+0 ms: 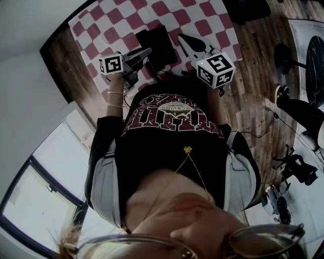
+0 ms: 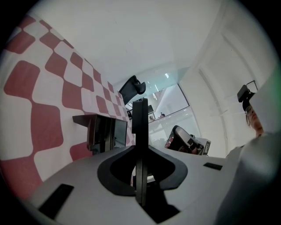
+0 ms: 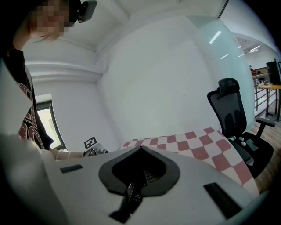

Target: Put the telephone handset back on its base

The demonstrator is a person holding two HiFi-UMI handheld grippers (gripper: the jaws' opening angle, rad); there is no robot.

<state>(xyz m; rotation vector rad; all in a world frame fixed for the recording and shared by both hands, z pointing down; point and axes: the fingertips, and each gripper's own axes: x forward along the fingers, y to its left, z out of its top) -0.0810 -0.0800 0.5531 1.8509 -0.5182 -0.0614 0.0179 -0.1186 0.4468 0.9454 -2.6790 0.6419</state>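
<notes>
Both the left gripper (image 2: 140, 106) and the right gripper (image 3: 137, 184) are pressed together on nothing, with the black telephone (image 1: 158, 46) on the checked surface (image 1: 202, 15) just ahead, so I'd spread one before reaching, since handset and base look indistinguishable from here

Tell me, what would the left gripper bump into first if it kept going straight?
Probably the black telephone, right beside where the left gripper points. It could just slip past toward the office chair, because depth is hard to judge here.
</notes>
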